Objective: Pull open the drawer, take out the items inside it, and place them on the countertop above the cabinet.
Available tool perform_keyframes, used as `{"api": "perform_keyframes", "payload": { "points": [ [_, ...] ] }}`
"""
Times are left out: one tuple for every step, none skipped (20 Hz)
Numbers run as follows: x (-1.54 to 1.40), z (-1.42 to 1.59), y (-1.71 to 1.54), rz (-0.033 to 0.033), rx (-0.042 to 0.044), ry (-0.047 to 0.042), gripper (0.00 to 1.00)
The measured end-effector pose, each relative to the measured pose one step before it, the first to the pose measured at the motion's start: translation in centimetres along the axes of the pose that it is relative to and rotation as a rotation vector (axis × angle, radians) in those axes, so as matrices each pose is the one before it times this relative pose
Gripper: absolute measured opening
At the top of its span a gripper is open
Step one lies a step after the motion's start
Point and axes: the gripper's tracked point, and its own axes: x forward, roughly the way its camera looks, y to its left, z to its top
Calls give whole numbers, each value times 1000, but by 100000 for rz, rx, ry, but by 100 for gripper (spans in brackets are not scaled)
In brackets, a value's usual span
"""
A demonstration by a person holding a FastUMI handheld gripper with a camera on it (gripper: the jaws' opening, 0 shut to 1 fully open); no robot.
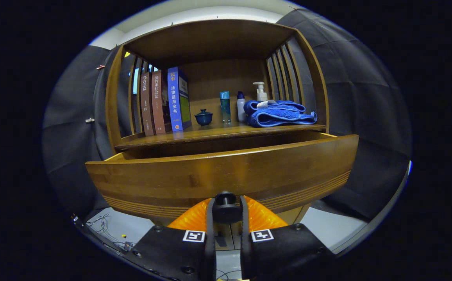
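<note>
One wooden cabinet (218, 47), open-fronted, with slatted sides and a drawer (222, 175) below its shelf.

Drawer: pulled out toward the camera; its curved front panel stands well forward of the cabinet body. Contents are hidden behind the front panel and cannot be made out.

Drawer knob (226, 207): dark, round, set low at the middle of the front panel.

Gripper (226, 212): both fingers are closed in on the knob, one pressing each side of it, so the gripper pinches the knob between them. It sits directly in front of the drawer's centre.

Surface (218, 132) above the drawer, the cabinet's countertop, carrying from the left:
- Three books (165, 102), upright, spines outward, leaning together against the left slats; two with brown spines, one blue.
- One small dark-blue lidded cup (203, 117), just beside the blue book.
- One tall teal bottle (225, 107), near the cup.
- One white bottle with a blue cap (241, 106), just beside the teal bottle.
- One white pump dispenser (261, 91), behind the towel.
- One blue towel (280, 113), folded, lying flat at the right end and touching the white bottle.

Floor (132, 226): pale, with thin loose wires lying on it beside the left finger.
</note>
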Motion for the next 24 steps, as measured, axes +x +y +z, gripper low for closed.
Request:
{"api": "perform_keyframes", "payload": {
  "points": [
    [-443, -93, -48, 100, -13, 106, 28],
    [-573, -58, -96, 185, 182, 77, 28],
    [-446, -126, -20, 199, 166, 108, 28],
    [-470, -75, -48, 168, 68, -170, 28],
    [-415, -93, -57, 43, -88, -9, 28],
    [-394, -84, -94, -32, -80, 76, 28],
    [-408, -96, -41, -46, -148, 71, 28],
    [-369, -65, -72, -74, 56, 31, 28],
    [-330, -140, -19, -87, 120, -35, 28],
    [-363, -141, -54, -71, -26, 266, 28],
    [-322, -247, -46, -54, 39, 319, 28],
    [-307, -222, -125, -179, 126, 422, 28],
    [-131, -288, -56, 144, 555, 757, 28],
    [-278, -142, 22, 375, 525, 7, 28],
    [-57, 104, 54, 238, -189, -476, 28],
    [-93, -82, -45, -107, -758, -188, 28],
    [-96, -19, -80, 94, -112, -286, 28],
    [-1, -66, 15, 216, 152, 150, 28],
    [-30, -161, 50, 275, -250, 186, 28],
    [-51, 15, 21, 135, -171, 40, 32],
    [92, 126, 6, 490, -206, 39, 36],
    [-51, -82, -68, 184, 205, 353, 44],
    [192, -481, 193, 918, 1169, 767, 46],
    [-84, -121, -148, -289, 429, 1601, 60]
  ]
}}
